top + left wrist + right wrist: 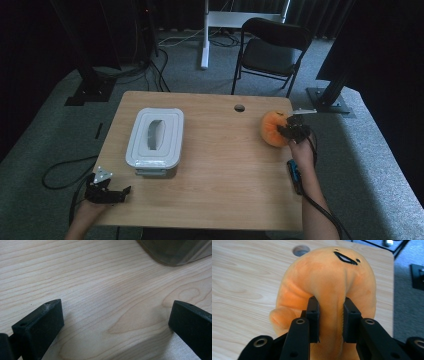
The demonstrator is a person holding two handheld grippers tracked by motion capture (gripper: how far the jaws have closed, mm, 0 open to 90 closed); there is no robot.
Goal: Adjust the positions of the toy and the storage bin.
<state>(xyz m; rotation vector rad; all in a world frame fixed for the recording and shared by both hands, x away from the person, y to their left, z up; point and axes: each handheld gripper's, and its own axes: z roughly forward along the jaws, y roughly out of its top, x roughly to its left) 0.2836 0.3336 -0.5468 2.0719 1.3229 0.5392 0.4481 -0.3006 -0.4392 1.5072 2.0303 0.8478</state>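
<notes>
Orange plush toy (329, 277) pinched between right gripper (330, 315) jaws, near table edge

Right gripper (291, 131) clamping orange plush (272, 128), lidded box (155, 140) left.

Your two grippers, the left gripper (125, 191) and the right gripper (291, 131), were matte black, each topped by a grey three-cornered plate, with round screw holes and black cables trailing back; your forearms were bare.

No readable text, labels, brands or numbers anywhere; just a stitched black face on the orange plush toy (329, 282).
</notes>
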